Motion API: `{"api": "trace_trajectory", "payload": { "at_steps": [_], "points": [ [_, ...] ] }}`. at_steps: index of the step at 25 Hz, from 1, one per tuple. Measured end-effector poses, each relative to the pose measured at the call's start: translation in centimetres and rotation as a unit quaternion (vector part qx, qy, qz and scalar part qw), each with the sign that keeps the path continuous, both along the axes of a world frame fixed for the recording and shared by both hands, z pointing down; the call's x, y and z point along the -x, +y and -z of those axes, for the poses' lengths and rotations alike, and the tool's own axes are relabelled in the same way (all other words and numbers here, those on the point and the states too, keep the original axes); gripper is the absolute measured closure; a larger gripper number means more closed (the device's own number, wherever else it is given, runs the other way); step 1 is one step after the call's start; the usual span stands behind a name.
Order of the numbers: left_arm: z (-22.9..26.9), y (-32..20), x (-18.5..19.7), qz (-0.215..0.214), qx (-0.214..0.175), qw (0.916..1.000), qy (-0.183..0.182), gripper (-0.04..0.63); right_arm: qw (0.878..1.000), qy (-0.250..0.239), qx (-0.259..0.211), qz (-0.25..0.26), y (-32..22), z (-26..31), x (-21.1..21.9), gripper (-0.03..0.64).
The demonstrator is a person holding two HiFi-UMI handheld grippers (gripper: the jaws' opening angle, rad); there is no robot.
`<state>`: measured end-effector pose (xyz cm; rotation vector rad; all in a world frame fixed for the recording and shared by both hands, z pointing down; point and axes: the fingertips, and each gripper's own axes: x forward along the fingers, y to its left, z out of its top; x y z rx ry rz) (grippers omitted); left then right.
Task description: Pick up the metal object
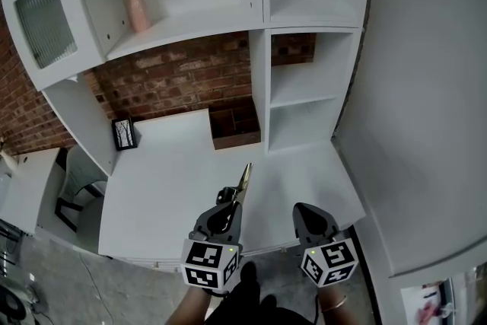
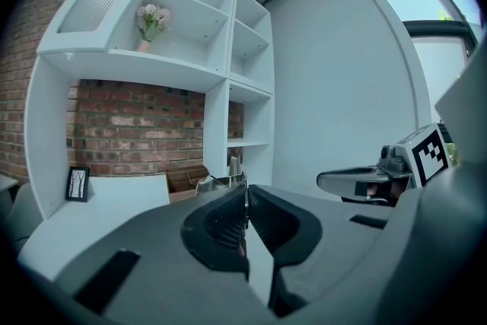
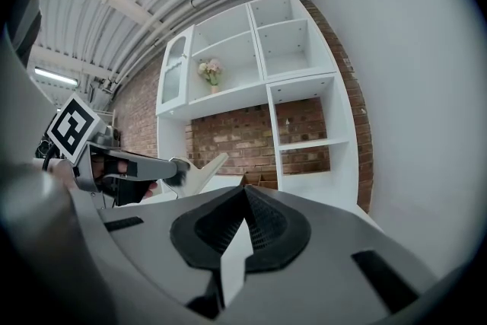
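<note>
The metal object (image 1: 243, 180) is a slim, pointed, shiny piece. It is held above the white desk (image 1: 175, 179), pointing away from me toward the shelves. My left gripper (image 1: 232, 205) is shut on its near end. In the left gripper view the jaws are pressed together, and the object's tip (image 2: 234, 164) pokes out just past them. My right gripper (image 1: 302, 208) hangs beside the left one, shut with nothing in it. In the right gripper view its jaws meet at the tip (image 3: 245, 190). The left gripper (image 3: 163, 167) and the pale metal object (image 3: 207, 165) appear at that view's left.
A white shelving unit (image 1: 304, 87) stands on the desk against a brick wall (image 1: 175, 76). A pink vase of flowers (image 1: 135, 7) is on an upper shelf. A small framed picture (image 1: 124, 133) leans at the desk's left, and a brown box (image 1: 236, 135) sits at the back. A chair (image 1: 76, 194) is left of the desk.
</note>
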<state>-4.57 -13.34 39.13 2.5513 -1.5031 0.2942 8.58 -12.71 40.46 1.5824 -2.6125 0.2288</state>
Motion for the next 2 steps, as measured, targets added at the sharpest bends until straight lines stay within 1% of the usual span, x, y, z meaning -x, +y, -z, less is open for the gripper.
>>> {"api": "trace_trajectory", "payload": {
  "at_steps": [2],
  "points": [
    [0.02, 0.42, 0.01, 0.001, 0.0, 1.0, 0.0, 0.581, 1.0, 0.0, 0.001, -0.001, 0.46, -0.1, -0.18, 0.612]
  ]
}}
